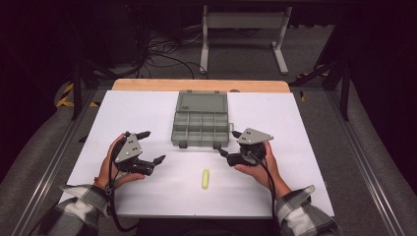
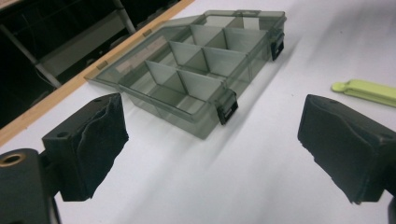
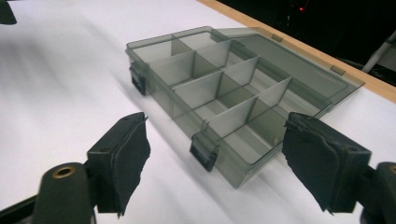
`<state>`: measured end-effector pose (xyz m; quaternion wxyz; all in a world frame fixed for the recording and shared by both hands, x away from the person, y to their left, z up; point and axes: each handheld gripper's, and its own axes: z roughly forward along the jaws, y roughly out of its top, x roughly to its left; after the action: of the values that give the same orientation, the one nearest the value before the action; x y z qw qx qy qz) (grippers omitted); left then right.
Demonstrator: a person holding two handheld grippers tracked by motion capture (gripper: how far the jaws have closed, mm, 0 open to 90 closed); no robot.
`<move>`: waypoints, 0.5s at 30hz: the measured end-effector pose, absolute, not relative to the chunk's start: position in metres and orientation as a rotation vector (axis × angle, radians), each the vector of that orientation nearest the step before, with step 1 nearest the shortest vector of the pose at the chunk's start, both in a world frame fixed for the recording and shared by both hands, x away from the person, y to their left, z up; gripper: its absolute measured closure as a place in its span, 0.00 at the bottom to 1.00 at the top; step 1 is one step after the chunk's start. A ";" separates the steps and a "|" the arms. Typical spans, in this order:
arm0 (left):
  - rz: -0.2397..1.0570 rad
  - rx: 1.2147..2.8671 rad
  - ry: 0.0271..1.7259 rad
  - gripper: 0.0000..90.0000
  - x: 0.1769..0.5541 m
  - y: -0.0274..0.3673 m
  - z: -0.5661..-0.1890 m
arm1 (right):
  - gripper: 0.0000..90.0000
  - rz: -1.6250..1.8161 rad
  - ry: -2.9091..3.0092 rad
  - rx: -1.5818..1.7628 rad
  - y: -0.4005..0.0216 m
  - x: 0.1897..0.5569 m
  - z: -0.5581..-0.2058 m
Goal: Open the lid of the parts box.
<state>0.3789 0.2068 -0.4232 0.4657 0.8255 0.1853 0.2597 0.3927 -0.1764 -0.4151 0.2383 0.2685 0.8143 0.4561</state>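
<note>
Eight square cells divide the smoky, translucent plastic box (image 1: 200,123) — lid flat.

The compartment box (image 1: 200,129) lies open mid-table, its lid (image 1: 202,101) flat behind it. The left gripper (image 1: 152,146) hovers left of it, the right gripper (image 1: 228,142) at its right front corner. The plastic stick (image 1: 205,178) lies nearer the person, between both hands.

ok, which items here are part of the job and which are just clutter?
In play:
- compartment box, lid open, empty
- yellow-green clip on the white sheet
- left gripper, open
- right gripper, open

Clutter:
- white stand on the floor
- cables behind the table
</note>
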 end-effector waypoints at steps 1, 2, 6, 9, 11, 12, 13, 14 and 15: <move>0.638 2.027 0.455 0.09 0.379 0.207 -0.423 | 0.23 1.249 2.233 0.735 -0.176 0.392 -0.416; 0.630 2.034 0.453 0.09 0.376 0.208 -0.426 | 0.22 1.256 2.243 0.737 -0.176 0.390 -0.417; 0.608 2.035 0.459 0.08 0.370 0.211 -0.431 | 0.20 1.248 2.270 0.729 -0.175 0.387 -0.420; 0.592 2.040 0.453 0.07 0.366 0.212 -0.434 | 0.19 1.235 2.285 0.722 -0.173 0.384 -0.423; 0.582 2.039 0.452 0.07 0.363 0.213 -0.436 | 0.19 1.243 2.302 0.717 -0.172 0.380 -0.425; 0.566 2.034 0.452 0.07 0.360 0.214 -0.437 | 0.19 1.243 2.307 0.720 -0.171 0.378 -0.426; 0.552 2.032 0.455 0.07 0.358 0.215 -0.438 | 0.19 1.243 2.318 0.717 -0.170 0.376 -0.427; 0.548 2.031 0.452 0.07 0.357 0.216 -0.439 | 0.19 1.249 2.327 0.711 -0.168 0.374 -0.428; 0.548 2.033 0.453 0.07 0.355 0.217 -0.440 | 0.19 1.250 2.329 0.710 -0.167 0.373 -0.429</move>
<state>0.3552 0.2171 -0.4398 0.4740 0.8311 0.1852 0.2242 0.3728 -0.1673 -0.4288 0.2008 0.2541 0.8337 0.4473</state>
